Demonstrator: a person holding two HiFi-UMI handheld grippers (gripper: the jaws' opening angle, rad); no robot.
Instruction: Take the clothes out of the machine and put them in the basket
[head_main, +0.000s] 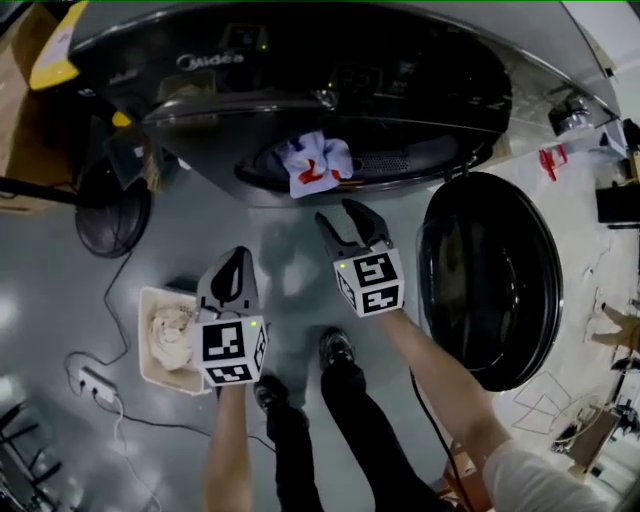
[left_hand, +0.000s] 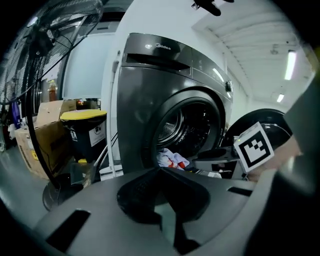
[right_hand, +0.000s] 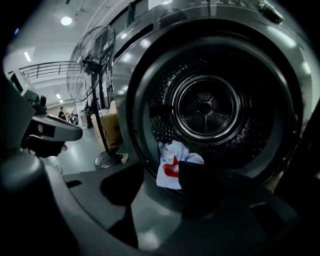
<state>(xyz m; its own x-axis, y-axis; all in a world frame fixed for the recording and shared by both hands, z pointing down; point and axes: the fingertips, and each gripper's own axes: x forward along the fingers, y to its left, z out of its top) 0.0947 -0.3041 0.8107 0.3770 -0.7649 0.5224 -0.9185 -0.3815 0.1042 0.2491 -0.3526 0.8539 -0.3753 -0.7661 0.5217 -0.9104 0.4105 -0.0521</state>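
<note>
A white and pale blue cloth with a red print (head_main: 315, 165) hangs over the lip of the dark washing machine (head_main: 300, 60) drum. It also shows in the left gripper view (left_hand: 172, 158) and the right gripper view (right_hand: 172, 165). My right gripper (head_main: 352, 225) points at the drum mouth just short of the cloth, jaws open (right_hand: 160, 192), nothing between them. My left gripper (head_main: 232, 275) hangs lower left, above the floor beside the basket (head_main: 147, 300), jaws shut (left_hand: 161, 172) and empty. Cream clothes (head_main: 172, 335) lie in the basket.
The round machine door (head_main: 490, 280) stands swung open at the right. A floor fan (head_main: 110, 215) and cardboard boxes (left_hand: 42, 135) are left of the machine. A power strip (head_main: 95, 383) with cables lies by the basket. The person's shoes (head_main: 337, 347) are below the grippers.
</note>
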